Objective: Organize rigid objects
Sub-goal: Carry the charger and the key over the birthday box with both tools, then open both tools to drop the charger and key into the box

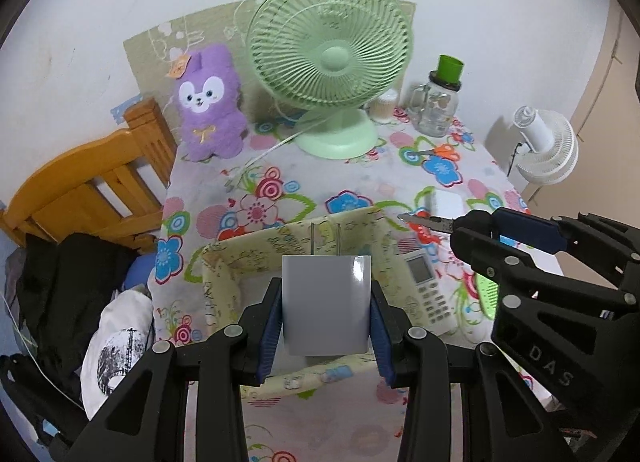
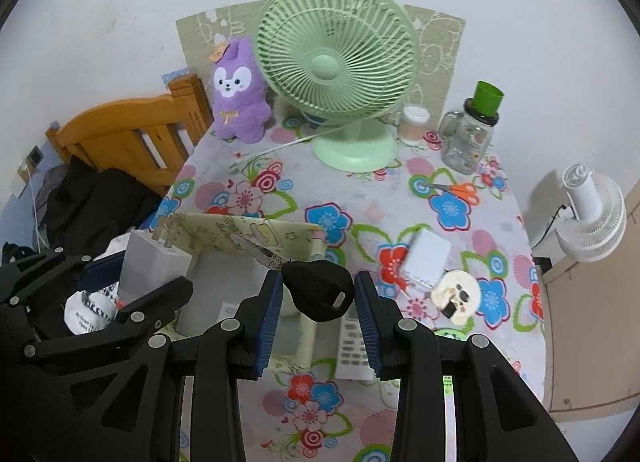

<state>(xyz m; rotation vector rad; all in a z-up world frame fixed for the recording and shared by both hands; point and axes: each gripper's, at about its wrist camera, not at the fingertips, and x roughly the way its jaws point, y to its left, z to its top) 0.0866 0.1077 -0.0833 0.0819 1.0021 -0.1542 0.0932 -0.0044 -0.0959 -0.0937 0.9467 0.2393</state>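
White charger (image 1: 326, 304) pinched by left tool (image 1: 326, 326) | right tool (image 2: 316, 302) pinches key (image 2: 320, 290) | sticker (image 2: 456, 294) right view only

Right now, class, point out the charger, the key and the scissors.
charger (image 1: 326, 302), left wrist view, middle of its white body.
key (image 2: 318, 289), right wrist view, its black head.
scissors (image 2: 460, 190), right wrist view, its orange handles.
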